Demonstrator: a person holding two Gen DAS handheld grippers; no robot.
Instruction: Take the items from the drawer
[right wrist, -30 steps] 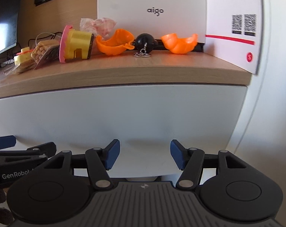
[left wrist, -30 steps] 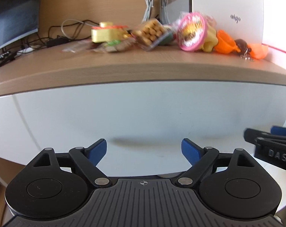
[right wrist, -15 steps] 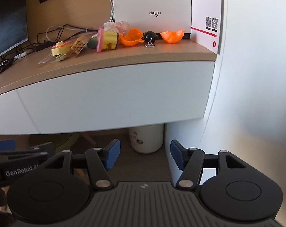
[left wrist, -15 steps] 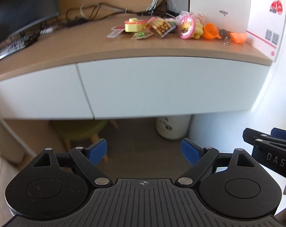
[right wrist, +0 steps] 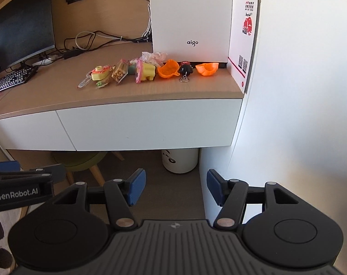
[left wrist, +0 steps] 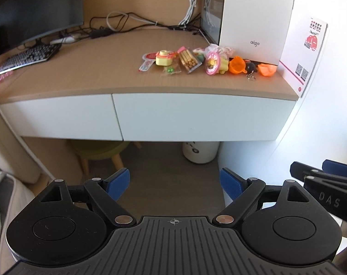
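The white drawer front (left wrist: pixel 203 116) (right wrist: pixel 150 123) under the wooden desk top is closed. On the desk by the white box lies a row of small items: a yellow toy camera (left wrist: pixel 164 58) (right wrist: pixel 100 73), a pack of biscuit sticks (left wrist: pixel 189 60) (right wrist: pixel 120 72), a pink-lidded yellow tub (left wrist: pixel 213 63) (right wrist: pixel 145 72), two orange shell halves (left wrist: pixel 237 65) (right wrist: pixel 206 68), a black keychain figure (left wrist: pixel 250 68) (right wrist: pixel 185 68). My left gripper (left wrist: pixel 174 182) and right gripper (right wrist: pixel 175 189) hang well back from the desk, both open and empty.
A second closed drawer (left wrist: pixel 59 119) sits to the left. A white box (right wrist: pixel 189 18), a leaflet (right wrist: pixel 244 41), a monitor (left wrist: pixel 33 6), a keyboard (left wrist: pixel 26 57) and cables occupy the desk. Beneath it stand a white bin (right wrist: pixel 180 160) and a green stool (left wrist: pixel 100 151). A wall rises at right.
Both grippers have pulled back and risen from close to the drawer front, so the whole desk top and both drawers now show. Both stay open.
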